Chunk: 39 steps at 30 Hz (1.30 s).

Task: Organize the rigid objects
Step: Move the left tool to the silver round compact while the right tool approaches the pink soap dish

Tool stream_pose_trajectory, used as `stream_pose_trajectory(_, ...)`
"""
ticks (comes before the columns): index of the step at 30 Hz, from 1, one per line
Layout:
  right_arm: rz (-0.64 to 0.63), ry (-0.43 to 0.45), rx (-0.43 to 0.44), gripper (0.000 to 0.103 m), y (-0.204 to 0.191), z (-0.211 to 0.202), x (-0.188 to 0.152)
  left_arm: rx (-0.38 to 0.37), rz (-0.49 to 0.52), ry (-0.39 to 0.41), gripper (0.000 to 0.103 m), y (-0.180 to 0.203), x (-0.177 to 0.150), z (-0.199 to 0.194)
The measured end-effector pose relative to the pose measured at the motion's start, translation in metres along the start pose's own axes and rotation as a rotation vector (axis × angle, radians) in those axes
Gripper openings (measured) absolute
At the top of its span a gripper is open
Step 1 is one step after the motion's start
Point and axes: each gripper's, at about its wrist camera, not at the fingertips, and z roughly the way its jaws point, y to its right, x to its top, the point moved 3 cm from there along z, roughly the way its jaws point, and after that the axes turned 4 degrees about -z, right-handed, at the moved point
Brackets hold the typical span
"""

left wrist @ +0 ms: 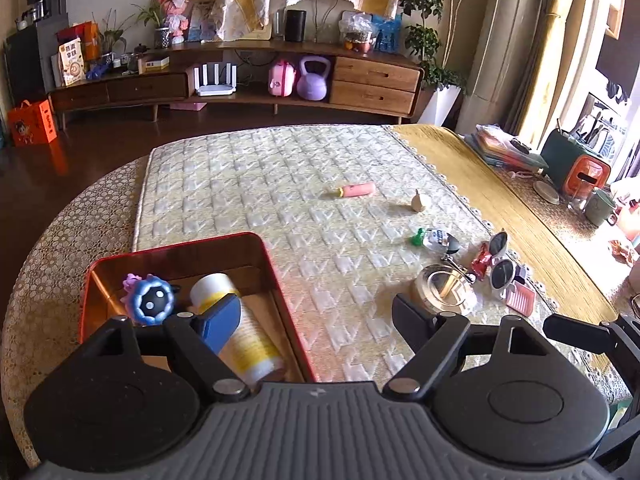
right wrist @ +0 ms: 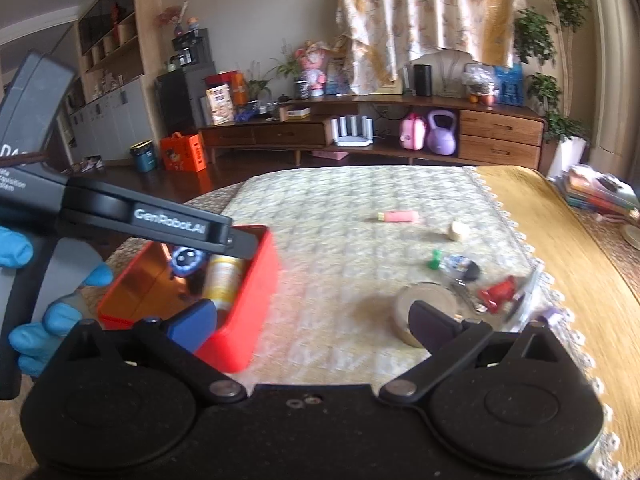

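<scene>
Inside red box [left wrist: 276, 280]: bottle [left wrist: 236, 328], blue toy [left wrist: 152, 300]; sunglasses [left wrist: 500, 260] sharp only leftward (right blurred); both tongs [left wrist: 316, 316] [right wrist: 312, 320] wide, empty.

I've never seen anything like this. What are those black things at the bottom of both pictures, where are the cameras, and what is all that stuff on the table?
No robot here: a person holds a two-finger tool in each hand, with a camera on each looking forward along its fingers. The left gripper and right gripper are both open and hold nothing. The right camera also sees the left tool from the side, gripped by a blue-gloved hand. On the quilted mat sits a red box already holding a white and yellow bottle and a blue round toy. Loose on the mat are a pink tube, a wooden top, a small green-capped bottle, a round metal tin and sunglasses.
</scene>
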Motion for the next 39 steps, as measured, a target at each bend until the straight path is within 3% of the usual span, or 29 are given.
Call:
stream_pose_trajectory(9,0.066,-0.033,-0.145,0.102,0.069,-0.007,-0.032,-0.051,0.059,-0.034,0.083,0.062,-0.014,0.027)
stream_pose_trajectory(19,0.07,-0.067,-0.223,0.096,0.126,0.008,-0.047,-0.066,0.084,-0.094,0.083,0.102,-0.022,0.073)
stream_pose_trajectory(39,0.029,-0.133,-0.197,0.087,0.172,0.064,-0.063,-0.047,0.125,-0.172,0.083,0.141,-0.026,0.155)
